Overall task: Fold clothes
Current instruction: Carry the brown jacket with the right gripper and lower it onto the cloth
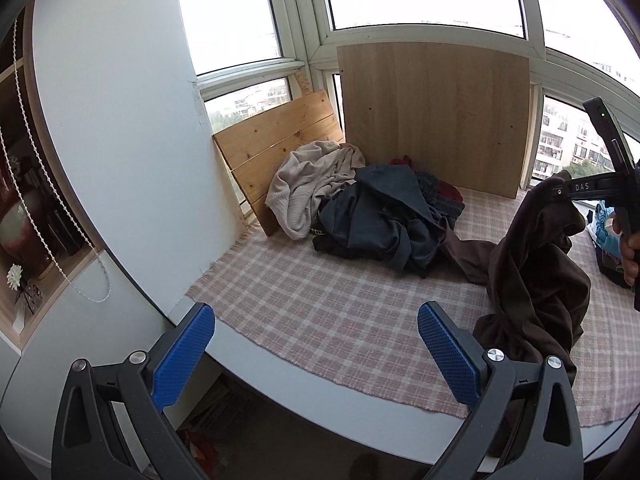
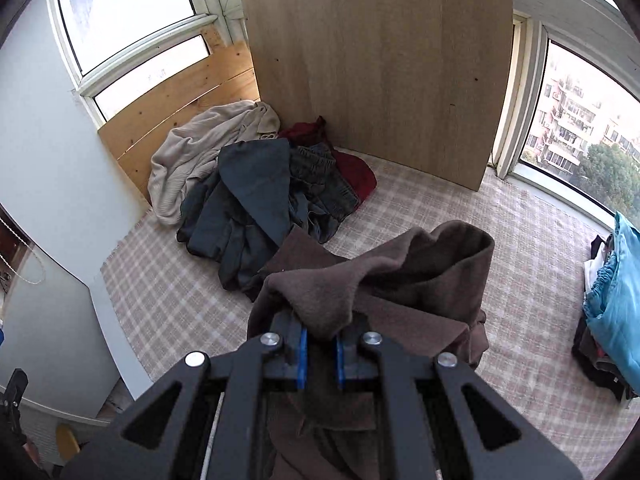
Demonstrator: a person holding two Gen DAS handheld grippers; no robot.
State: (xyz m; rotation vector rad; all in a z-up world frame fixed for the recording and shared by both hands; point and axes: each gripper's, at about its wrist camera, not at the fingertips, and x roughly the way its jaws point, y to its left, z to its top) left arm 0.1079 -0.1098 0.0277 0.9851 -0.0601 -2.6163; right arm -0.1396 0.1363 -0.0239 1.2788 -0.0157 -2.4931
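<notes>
Folding has barely begun, to judge from how things lie. Right gripper (image 2: 320,350) has its fingers clamped on a bunched edge of the brown garment (image 2: 384,280), which hangs from them with its lower part pooled on the checked cloth (image 2: 520,280) covering the tabletop. Left gripper (image 1: 316,356) has its fingers wide apart with nothing between them, over the near edge of the tabletop; the brown garment is at about 2 o'clock from it, just beside its right finger.

At 11 o'clock in the right wrist view sits the unsorted heap (image 2: 260,200): a beige knit, dark blue-grey pieces, jeans and something red, all crumpled against the wooden boards (image 2: 380,60) by the window. At 3 o'clock a small stack (image 2: 612,292) with a turquoise item on top may be finished work, though I cannot tell if it is properly folded.

One garment is in hand and not yet spread flat; the whole heap is left.
</notes>
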